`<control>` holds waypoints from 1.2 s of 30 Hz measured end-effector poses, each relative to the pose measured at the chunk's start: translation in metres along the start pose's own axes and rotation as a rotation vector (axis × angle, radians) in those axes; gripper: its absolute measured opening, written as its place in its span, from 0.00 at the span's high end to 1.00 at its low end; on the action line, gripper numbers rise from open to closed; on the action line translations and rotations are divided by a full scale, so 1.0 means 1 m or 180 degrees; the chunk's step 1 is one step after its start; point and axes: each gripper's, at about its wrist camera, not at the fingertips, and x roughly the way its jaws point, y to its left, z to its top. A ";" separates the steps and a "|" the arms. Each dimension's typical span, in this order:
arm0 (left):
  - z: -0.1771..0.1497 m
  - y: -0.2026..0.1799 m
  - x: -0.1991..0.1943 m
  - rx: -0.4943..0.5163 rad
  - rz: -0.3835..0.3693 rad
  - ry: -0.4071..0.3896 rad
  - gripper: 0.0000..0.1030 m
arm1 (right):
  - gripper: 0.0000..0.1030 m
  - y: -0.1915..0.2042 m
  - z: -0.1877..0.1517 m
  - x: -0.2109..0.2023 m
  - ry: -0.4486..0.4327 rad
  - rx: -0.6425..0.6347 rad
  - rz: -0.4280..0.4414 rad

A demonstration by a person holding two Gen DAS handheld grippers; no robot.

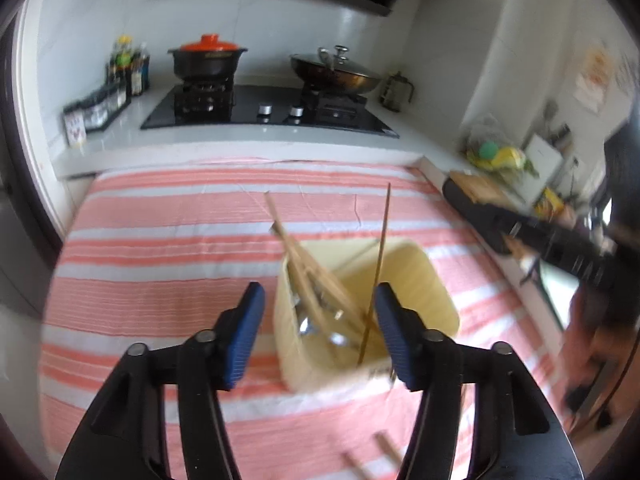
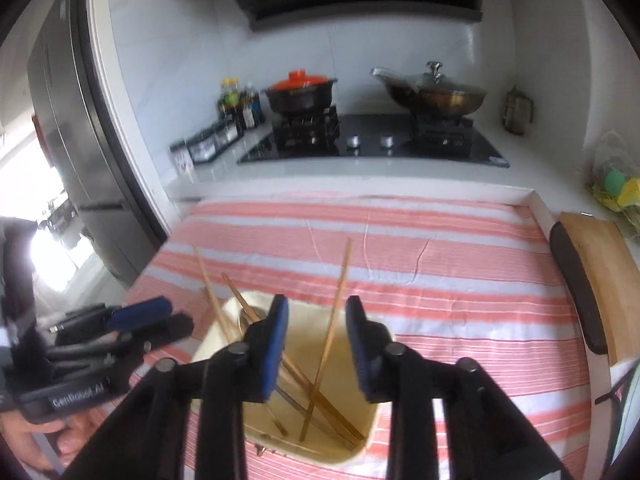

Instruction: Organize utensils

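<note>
A cream rectangular container (image 1: 436, 280) stands on the striped cloth and also shows in the right wrist view (image 2: 360, 448). Several wooden chopsticks (image 1: 304, 256) and metal utensils (image 1: 320, 320) lean inside it; one thin chopstick (image 1: 382, 248) stands nearly upright. In the right wrist view a chopstick (image 2: 334, 320) stands in the container between my right fingers. My left gripper (image 1: 320, 334) is open just above the container's near side, empty. My right gripper (image 2: 316, 344) is open above the container, not touching the chopstick. The left gripper also appears in the right wrist view (image 2: 132, 320).
Two loose chopsticks (image 1: 376, 456) lie on the pink-striped cloth (image 1: 160, 248) near the bottom edge. A stove (image 1: 264, 108) with an orange-lidded pot (image 1: 208, 60) and a wok (image 1: 336, 72) is behind. A wooden board (image 2: 596, 276) lies at the right.
</note>
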 end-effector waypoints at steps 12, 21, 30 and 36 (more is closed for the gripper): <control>-0.254 -0.002 -0.064 -0.0192 0.0120 0.0559 0.13 | 0.60 -0.056 -0.233 -0.133 0.0189 -0.0191 -0.0588; -0.279 -0.026 -0.067 -0.0465 0.0137 0.0431 0.13 | 0.60 -0.031 -0.307 -0.124 0.0431 0.0644 -0.0004; -0.286 -0.032 -0.070 -0.0457 0.0320 0.0453 0.13 | 0.60 -0.007 -0.269 -0.030 0.0916 0.1032 -0.0031; -0.283 -0.044 -0.064 -0.0287 0.0298 0.0487 0.13 | 0.82 -0.003 -0.259 -0.013 0.1083 0.0654 -0.0309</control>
